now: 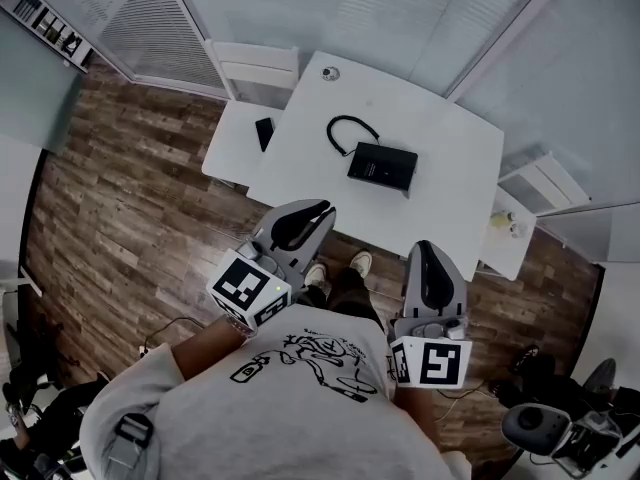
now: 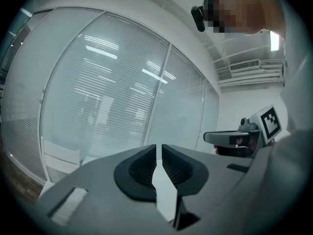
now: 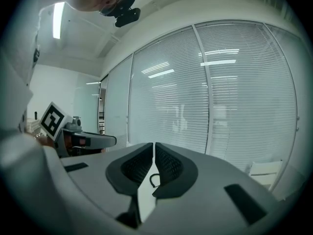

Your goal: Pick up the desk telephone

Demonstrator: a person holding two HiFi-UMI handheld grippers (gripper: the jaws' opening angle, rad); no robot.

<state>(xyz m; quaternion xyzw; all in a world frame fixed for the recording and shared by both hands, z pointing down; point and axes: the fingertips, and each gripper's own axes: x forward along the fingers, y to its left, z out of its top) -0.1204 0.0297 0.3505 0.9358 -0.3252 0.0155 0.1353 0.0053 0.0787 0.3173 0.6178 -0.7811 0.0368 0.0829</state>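
Desk telephone (image 1: pixel 382 166) sits mid-desk (image 1: pixel 450 183), upper centre of frame, away from all edges, with its cord (image 1: pixel 348 128) looped at its upper left. Left gripper (image 1: pixel 320 209) and right gripper (image 1: pixel 424 247) are short of the near edge, fingers clenched, empty. Open wood floor (image 1: pixel 130 218) at left.

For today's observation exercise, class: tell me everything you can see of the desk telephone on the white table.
The phone is a flat, black, roughly rectangular unit that looks like plastic. It lies flat and slightly askew near the middle of the white table. A black cord curls in an open loop on the tabletop beside its far-left corner and seems to run from it. Keys and handset cannot be made out. Only the table touches it.
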